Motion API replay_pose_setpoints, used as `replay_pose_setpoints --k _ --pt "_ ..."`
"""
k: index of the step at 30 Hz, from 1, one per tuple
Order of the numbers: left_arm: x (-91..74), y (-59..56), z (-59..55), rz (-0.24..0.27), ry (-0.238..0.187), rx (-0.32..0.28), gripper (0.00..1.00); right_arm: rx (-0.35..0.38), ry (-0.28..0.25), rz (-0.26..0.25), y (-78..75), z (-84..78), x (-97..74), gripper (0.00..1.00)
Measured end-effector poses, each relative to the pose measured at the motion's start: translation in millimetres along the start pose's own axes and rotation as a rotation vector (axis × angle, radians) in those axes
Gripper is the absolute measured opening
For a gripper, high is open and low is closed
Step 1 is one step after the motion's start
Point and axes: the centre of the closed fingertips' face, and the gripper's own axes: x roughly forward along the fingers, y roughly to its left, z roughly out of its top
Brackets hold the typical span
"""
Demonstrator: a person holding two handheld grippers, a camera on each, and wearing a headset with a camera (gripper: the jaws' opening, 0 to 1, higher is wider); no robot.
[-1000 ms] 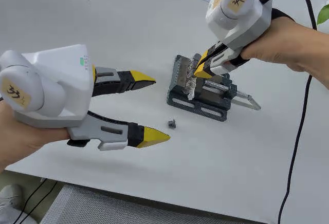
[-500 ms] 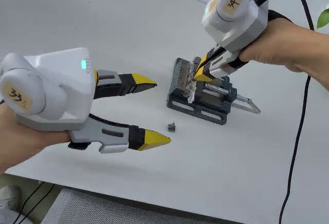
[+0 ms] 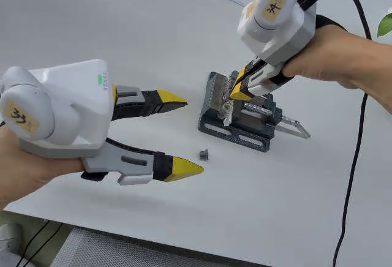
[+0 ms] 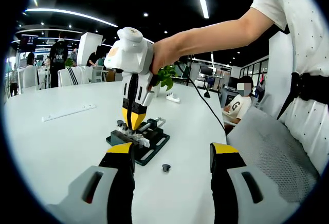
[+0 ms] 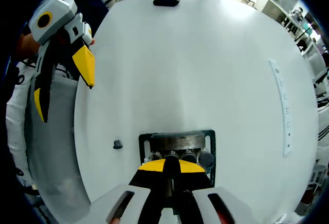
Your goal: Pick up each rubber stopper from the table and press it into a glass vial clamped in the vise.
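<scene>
The right gripper [image 3: 237, 89] tilts steeply down, fingers [image 5: 154, 165] together, tips at the vials [image 5: 188, 156] in the vise [image 3: 244, 133]. The left gripper [image 3: 191, 135] hovers level, fingers [image 3: 180, 168] apart. One stopper [image 3: 204, 155] lies on the table [image 3: 122, 22] between it and the vise.

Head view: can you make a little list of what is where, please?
vise: dark grey metal vise, on white table
vials: clear glass vials, clamped in vise
loose stopper: small dark rubber stopper, on table beside vise
right gripper: jaws together, tips over vials
left gripper: jaws wide apart, holding nothing
</scene>
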Motion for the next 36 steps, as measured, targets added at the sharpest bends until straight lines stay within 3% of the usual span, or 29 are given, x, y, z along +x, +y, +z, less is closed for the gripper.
replay_pose_setpoints --k 12,36 --pt "1.3 1.5 -0.6 0.001 0.0 -0.002 0.57 -0.021 0.035 0.008 4.0 -0.7 0.1 0.02" --pt "2.0 -3.0 0.6 -0.003 0.008 0.008 0.57 -0.02 0.005 -0.013 1.7 -0.9 1.1 0.02"
